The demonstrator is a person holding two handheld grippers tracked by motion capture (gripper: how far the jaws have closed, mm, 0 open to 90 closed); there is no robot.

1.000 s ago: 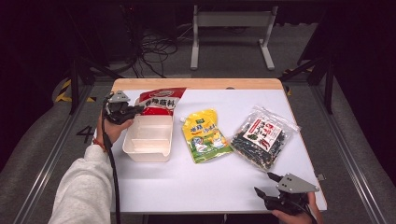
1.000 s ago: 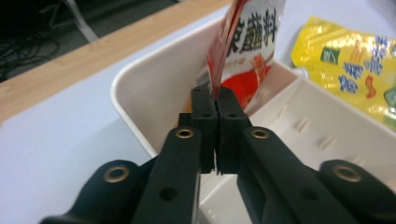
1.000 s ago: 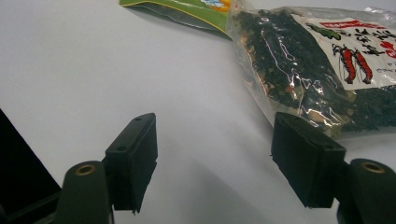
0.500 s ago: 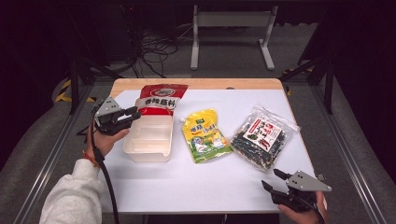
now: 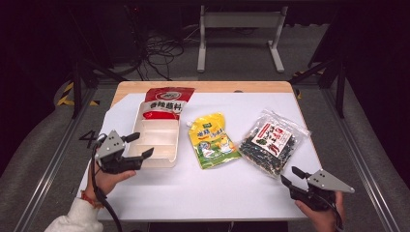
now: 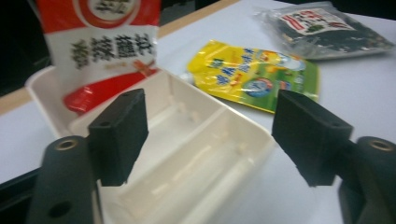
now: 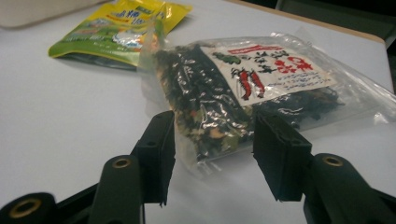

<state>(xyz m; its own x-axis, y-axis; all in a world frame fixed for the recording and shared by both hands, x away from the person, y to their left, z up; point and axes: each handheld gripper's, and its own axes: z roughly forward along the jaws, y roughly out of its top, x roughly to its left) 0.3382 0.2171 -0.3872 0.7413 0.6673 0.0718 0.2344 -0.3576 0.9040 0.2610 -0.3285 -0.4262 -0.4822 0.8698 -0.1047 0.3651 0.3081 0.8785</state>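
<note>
**Handling the clear chilli bag and the tray**

The clear bag of dark dried chillies (image 7: 243,88) lies at the table's right side, just ahead of your right gripper (image 7: 212,149). Treat it as light, soft and crinkly; the film looks slippery and the contents brittle. Take hold at the near bottom edge, where the film gathers flat.

Your right gripper's jaws have just been closing. They stand partly apart and straddle that edge; the pads do not yet press on it.

Your left gripper (image 5: 136,146) has just been opening. Released and empty, it sits beside the white divided tray (image 6: 201,140), whose thin plastic looks stiff yet light.
</note>
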